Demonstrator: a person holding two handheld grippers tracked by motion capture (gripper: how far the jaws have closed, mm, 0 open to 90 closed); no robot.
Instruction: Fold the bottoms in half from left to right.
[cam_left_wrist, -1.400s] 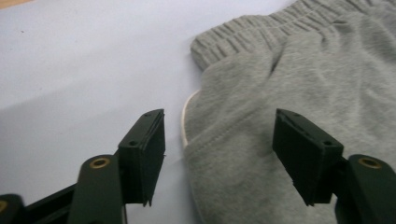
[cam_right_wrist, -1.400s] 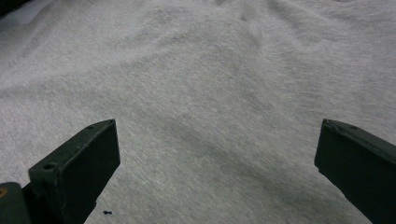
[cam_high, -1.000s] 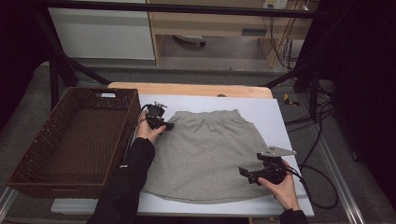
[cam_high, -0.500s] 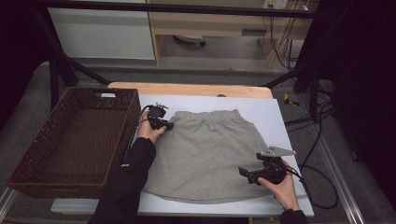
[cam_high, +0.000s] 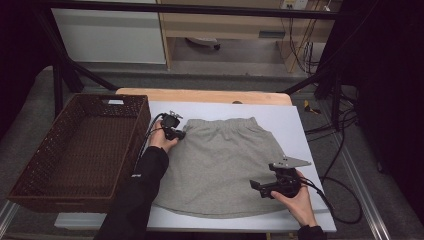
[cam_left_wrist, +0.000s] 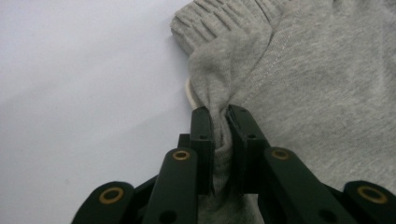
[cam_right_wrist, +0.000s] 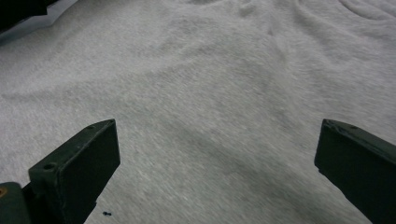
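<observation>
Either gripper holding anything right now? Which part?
The left gripper, whose jaws have just been closing, pinches the grey skirt at the side edge just below the waistband corner. The right gripper hangs open over the fabric, holding nothing.

A brown woven basket (cam_high: 80, 155) sits off the counter's left edge, its long side running along that edge, and nothing lies inside it. The counter (cam_high: 295, 125) has a white top, with a strip of pale wood (cam_high: 202, 95) showing along its far edge. Past the right edge black cables (cam_high: 345, 200) loop across the grey floor (cam_high: 390, 165). Beyond the far edge stand a white cabinet (cam_high: 107, 35) and a wooden shelf unit (cam_high: 225, 25)
</observation>
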